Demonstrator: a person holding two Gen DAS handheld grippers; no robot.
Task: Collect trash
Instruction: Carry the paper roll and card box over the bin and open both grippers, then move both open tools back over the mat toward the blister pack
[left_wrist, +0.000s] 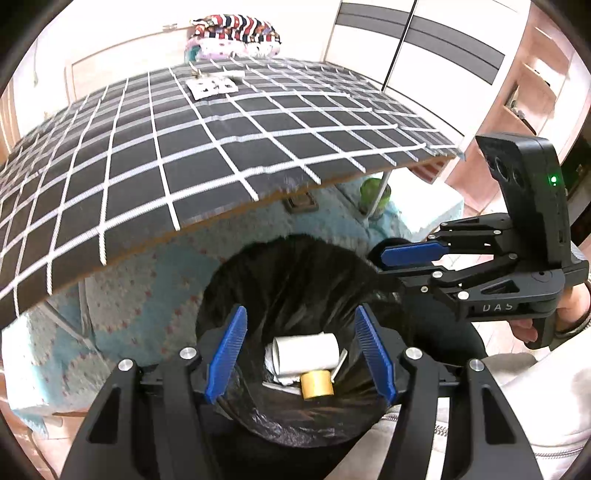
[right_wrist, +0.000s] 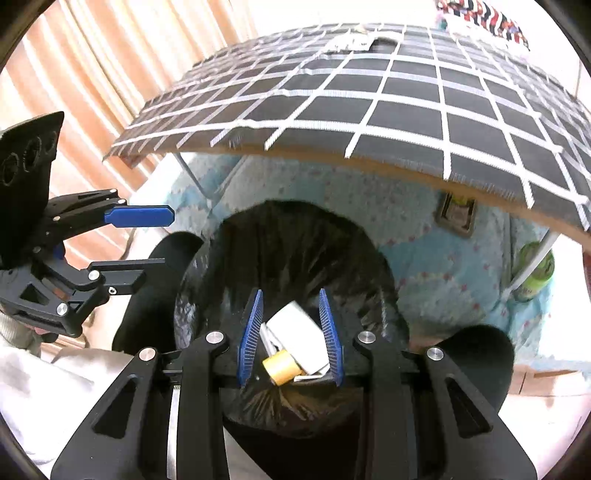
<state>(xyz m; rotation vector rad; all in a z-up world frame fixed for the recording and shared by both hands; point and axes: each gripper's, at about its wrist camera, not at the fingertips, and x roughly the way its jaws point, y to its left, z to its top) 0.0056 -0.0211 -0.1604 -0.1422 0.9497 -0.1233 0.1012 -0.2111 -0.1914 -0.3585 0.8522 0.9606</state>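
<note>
A bin lined with a black bag (left_wrist: 295, 273) stands on the floor below the table edge; it also shows in the right wrist view (right_wrist: 295, 243). Inside lie a white cup (left_wrist: 306, 352), a yellow tape roll (left_wrist: 316, 384) and crumpled paper. In the right wrist view the white cup (right_wrist: 295, 332) and the yellow roll (right_wrist: 280, 365) lie at the bottom of the bag. My left gripper (left_wrist: 301, 350) is open and empty above the bin mouth. My right gripper (right_wrist: 291, 332) is open and empty above the bin; it shows in the left wrist view (left_wrist: 410, 262) at the bin's right rim.
A table with a black and white checked cloth (left_wrist: 184, 147) overhangs the bin. White paper (left_wrist: 212, 86) lies at the table's far side. A green can (right_wrist: 535, 273) stands by a table leg on a light blue rug (left_wrist: 129, 288). Folded clothes (left_wrist: 236, 33) lie beyond the table.
</note>
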